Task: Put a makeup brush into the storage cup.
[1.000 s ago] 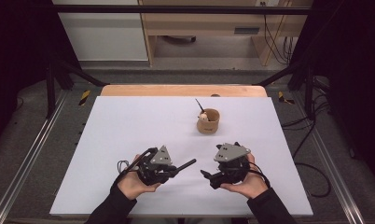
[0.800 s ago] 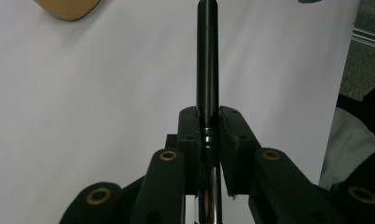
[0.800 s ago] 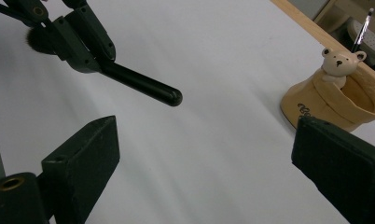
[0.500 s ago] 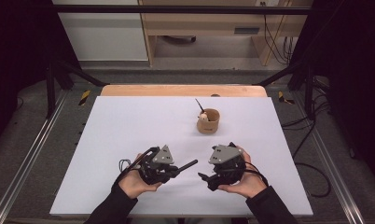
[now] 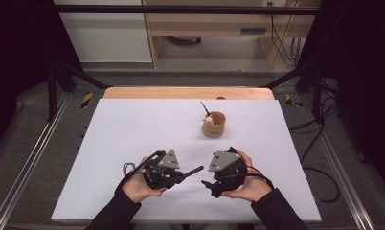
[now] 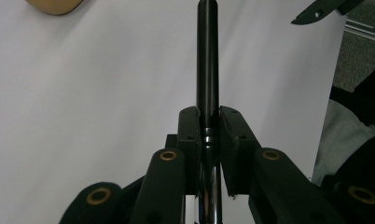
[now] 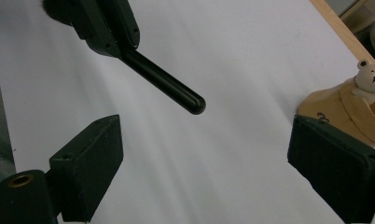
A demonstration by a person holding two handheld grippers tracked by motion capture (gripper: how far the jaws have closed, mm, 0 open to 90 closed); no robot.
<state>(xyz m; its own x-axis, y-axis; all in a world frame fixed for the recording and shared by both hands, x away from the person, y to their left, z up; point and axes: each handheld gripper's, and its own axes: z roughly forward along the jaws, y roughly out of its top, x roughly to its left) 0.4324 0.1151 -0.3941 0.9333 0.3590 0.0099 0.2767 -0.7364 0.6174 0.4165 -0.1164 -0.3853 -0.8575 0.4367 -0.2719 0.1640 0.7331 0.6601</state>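
Your right gripper (image 5: 210, 182) has edged leftward since the earlier frame; your left gripper (image 5: 181, 175) kept its place. Left jaws are clenched on one black pen (image 6: 207, 60), low in the high view's centre. Right jaws gape wide, holding nothing. One tan cup (image 5: 214, 124) stands above them.

The white table (image 5: 133, 143) is being viewed from above toward twelve o'clock, while closely from both gripper cameras the black pen (image 6: 207, 56) is being shared.
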